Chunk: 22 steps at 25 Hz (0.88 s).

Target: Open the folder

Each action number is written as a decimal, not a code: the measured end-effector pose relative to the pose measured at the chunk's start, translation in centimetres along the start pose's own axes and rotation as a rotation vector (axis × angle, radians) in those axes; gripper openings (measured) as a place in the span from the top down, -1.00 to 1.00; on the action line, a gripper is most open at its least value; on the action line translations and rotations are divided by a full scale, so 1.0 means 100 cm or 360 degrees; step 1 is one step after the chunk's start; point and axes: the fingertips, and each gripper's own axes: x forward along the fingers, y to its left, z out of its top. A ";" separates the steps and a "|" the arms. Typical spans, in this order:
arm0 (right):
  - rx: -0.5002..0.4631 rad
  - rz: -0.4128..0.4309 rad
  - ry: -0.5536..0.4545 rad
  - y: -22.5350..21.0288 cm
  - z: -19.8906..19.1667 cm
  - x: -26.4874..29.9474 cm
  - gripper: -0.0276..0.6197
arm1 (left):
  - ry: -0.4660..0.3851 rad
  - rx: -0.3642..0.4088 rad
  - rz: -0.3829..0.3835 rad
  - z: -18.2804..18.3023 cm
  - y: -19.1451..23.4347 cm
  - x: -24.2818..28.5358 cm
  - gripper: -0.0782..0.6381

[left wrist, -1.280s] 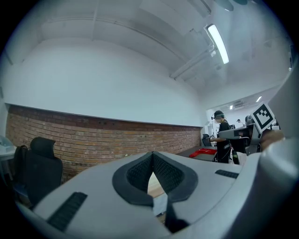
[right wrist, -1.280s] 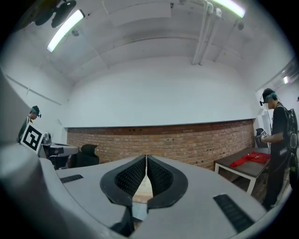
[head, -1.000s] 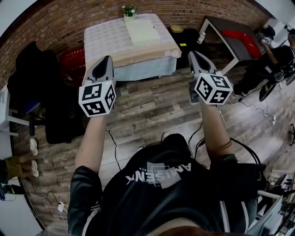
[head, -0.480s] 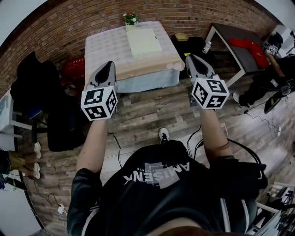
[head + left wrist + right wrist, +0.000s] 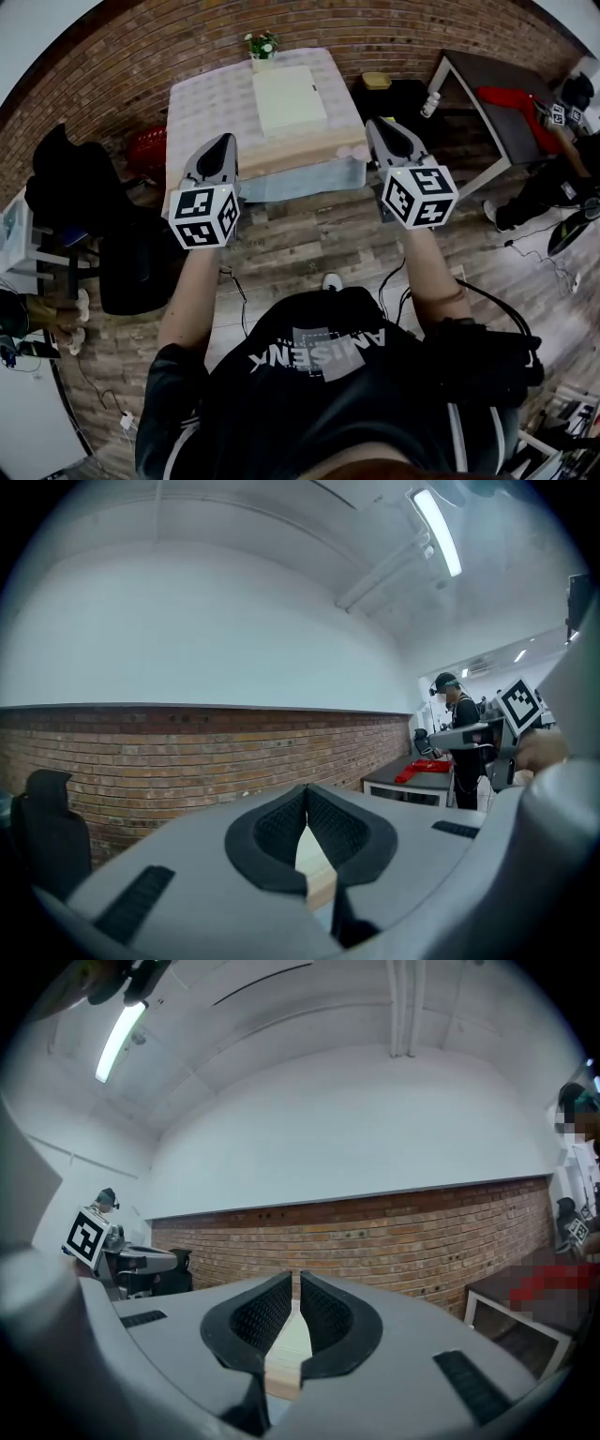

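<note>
**A:** Step in hand?

**B:** Approach, by judgement. The folder (image 5: 289, 98) is noted lying flat, apparently closed, on the surface (image 5: 202, 103). It is at 12 o'clock in the head view, well apart from both tools. Nothing is touched.

**A:** Jaw states?

**B:** The left hand-held gripper (image 5: 225, 139) is held level at 10 o'clock, its jaws pressed together and empty. The right hand-held gripper (image 5: 372, 122), at 1 o'clock, is read the same way: its jaws are drawn together but for a thin slit, with nothing pinched.

**A:** Next move?

**B:** The surface must be reached and the jaws spread before the cover can be taken. Which edge is free cannot be told. One tool is probably needed to steady the folder. The plant (image 5: 262, 44) beyond it is to be avoided.
</note>
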 end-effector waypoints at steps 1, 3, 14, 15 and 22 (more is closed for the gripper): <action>0.0001 0.0013 0.0003 -0.008 0.000 0.004 0.78 | 0.0019 0.0006 0.0002 -0.003 -0.003 0.009 0.75; 0.0010 0.0042 0.0015 -0.024 -0.002 0.012 0.78 | 0.0042 0.0016 0.0002 -0.006 -0.009 0.024 0.75; 0.0017 0.0187 0.0095 -0.087 -0.020 0.062 0.78 | 0.0138 0.0010 0.0053 -0.020 -0.025 0.092 0.74; 0.0020 0.0193 0.0103 -0.088 -0.023 0.067 0.78 | 0.0147 0.0022 0.0052 -0.023 -0.024 0.095 0.75; 0.0034 0.0184 0.0128 -0.104 -0.029 0.111 0.78 | 0.0149 0.0113 -0.0011 -0.035 -0.012 0.137 0.75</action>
